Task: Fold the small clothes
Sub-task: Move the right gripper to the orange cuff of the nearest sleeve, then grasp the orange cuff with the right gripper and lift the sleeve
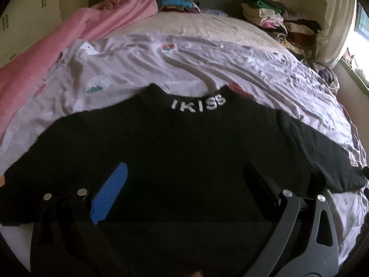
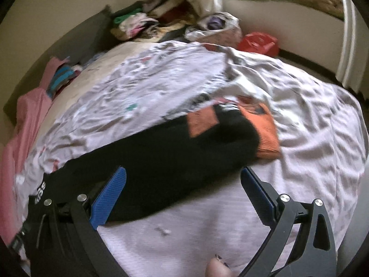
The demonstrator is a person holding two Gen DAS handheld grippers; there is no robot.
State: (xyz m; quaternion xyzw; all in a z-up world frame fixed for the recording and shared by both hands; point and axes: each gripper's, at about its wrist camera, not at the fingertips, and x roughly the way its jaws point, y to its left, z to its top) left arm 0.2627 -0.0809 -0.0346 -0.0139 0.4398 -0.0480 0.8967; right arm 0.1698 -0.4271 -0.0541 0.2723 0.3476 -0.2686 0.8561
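A black top (image 1: 184,143) with white "IKISS" lettering on its collar (image 1: 198,103) lies spread flat on the bed. My left gripper (image 1: 184,170) is open and empty just above the top's body, blue pads apart. In the right wrist view the top's long black sleeve (image 2: 175,145) stretches right and overlaps an orange and black folded garment (image 2: 267,131). My right gripper (image 2: 184,175) is open and empty, with the sleeve's lower edge between its fingers.
The pale printed bed sheet (image 1: 161,64) is wrinkled. A pink blanket (image 1: 69,34) lies along the left. Piles of clothes (image 1: 276,20) sit at the far right corner by the wall. A red bag (image 2: 258,43) lies beyond the bed.
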